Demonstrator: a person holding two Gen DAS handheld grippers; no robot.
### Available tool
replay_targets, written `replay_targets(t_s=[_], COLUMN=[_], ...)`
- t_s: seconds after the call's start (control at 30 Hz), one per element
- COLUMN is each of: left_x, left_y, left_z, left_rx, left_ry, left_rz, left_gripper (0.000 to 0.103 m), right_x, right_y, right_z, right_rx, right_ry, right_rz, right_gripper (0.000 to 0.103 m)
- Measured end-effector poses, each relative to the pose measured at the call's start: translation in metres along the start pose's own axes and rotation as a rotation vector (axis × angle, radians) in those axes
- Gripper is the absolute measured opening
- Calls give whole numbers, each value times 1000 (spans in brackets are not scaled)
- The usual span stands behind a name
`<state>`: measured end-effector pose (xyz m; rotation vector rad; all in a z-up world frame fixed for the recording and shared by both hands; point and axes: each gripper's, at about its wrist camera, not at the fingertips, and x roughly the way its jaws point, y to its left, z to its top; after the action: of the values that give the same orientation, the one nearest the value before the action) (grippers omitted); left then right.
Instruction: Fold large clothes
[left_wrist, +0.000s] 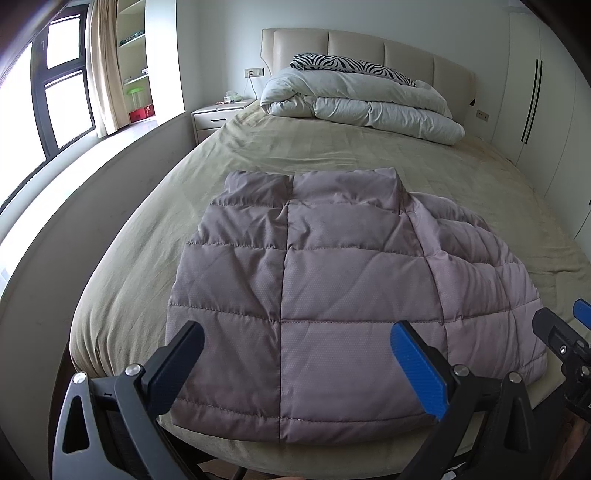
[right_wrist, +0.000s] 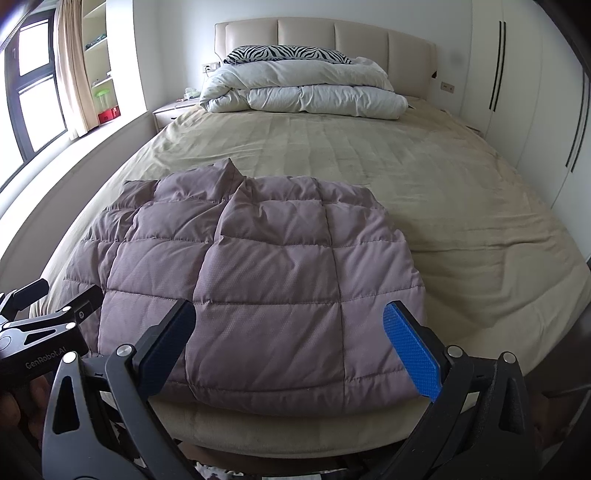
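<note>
A mauve quilted puffer jacket (left_wrist: 332, 288) lies folded into a compact block at the foot of the bed, collar toward the headboard. It also shows in the right wrist view (right_wrist: 266, 273). My left gripper (left_wrist: 295, 354) is open and empty, hovering over the jacket's near hem. My right gripper (right_wrist: 291, 339) is open and empty too, over the hem's right part. The right gripper shows at the right edge of the left wrist view (left_wrist: 569, 332); the left gripper shows at the left edge of the right wrist view (right_wrist: 48, 306).
The bed (right_wrist: 461, 192) has a beige sheet. A rolled white duvet (right_wrist: 303, 92) and a zebra pillow (right_wrist: 288, 53) lie at the headboard. A nightstand (left_wrist: 218, 114) and window ledge are on the left, white wardrobes (right_wrist: 517, 92) on the right.
</note>
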<state>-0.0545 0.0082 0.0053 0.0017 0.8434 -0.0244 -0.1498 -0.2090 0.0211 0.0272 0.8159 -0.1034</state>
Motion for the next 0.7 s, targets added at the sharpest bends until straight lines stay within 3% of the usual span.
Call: replay_targets(t_s=[0.7], left_x=[0], left_y=[-2], left_z=[-1], left_rx=[1], left_ry=[1], left_rz=[0], left_gripper=[103], right_x=[2], right_y=[-4], right_z=[-4], right_rx=[10], right_ry=[6], right_rz=[-2], right_gripper=[103])
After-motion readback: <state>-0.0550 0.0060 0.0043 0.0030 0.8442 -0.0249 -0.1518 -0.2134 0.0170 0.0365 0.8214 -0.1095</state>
